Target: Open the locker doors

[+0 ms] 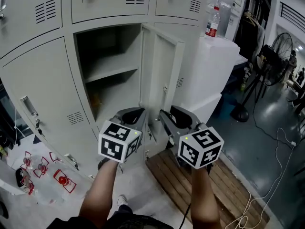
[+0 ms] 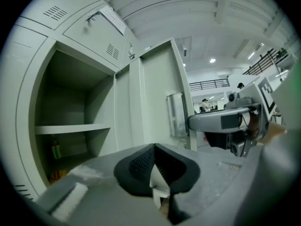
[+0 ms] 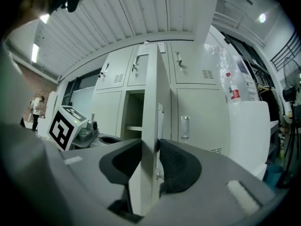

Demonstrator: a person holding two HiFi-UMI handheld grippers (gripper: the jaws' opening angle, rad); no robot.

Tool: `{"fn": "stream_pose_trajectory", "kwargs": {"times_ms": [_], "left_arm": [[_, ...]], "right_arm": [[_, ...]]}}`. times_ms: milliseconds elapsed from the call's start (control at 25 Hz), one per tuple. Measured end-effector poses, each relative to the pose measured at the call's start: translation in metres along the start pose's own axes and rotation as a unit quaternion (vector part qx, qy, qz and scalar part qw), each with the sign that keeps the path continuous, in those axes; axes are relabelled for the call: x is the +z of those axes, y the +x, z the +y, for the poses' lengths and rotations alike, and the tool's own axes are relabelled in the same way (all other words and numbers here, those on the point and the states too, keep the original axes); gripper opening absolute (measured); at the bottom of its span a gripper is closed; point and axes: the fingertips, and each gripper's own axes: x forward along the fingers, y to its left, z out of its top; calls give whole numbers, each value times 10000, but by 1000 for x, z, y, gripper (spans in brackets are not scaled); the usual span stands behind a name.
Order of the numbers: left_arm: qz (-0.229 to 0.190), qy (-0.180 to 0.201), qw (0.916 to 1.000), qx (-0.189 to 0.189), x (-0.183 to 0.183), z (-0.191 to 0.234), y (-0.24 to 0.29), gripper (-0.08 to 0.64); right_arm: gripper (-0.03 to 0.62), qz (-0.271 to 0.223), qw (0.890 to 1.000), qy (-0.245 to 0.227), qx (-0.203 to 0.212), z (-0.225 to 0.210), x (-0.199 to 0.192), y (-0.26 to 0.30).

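Nearest, the right gripper [image 3: 151, 149] pinches the free edge of the open locker door [image 3: 151, 102], which rises at twelve o'clock from its jaws; the left gripper [image 2: 154, 149], at its nine o'clock, has fingers pressed together on nothing. I judge it best to follow the hinge's arc, with a firm grip and no twisting. Only the right gripper view shows the pinch; only the left gripper view shows the shelf [image 2: 70, 128]; only the head view shows the shut doors [image 1: 43, 89] at nine o'clock.
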Motion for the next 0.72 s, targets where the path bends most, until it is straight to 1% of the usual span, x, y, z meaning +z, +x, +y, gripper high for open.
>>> {"fn": "stream_pose_trajectory", "kwargs": {"times_ms": [240, 440, 720], "left_arm": [[6, 49, 9996, -292, 0, -11, 18, 2], [-28, 69, 9986, -516, 3, -16, 34, 3], [-65, 89, 9962, -861, 5, -26, 56, 2]], "right_arm": [[103, -2, 9993, 118, -358, -24, -1, -9], [87, -16, 9971, 178, -736, -49, -3, -16], [87, -30, 9923, 240, -1215, -80, -4, -19]]}}
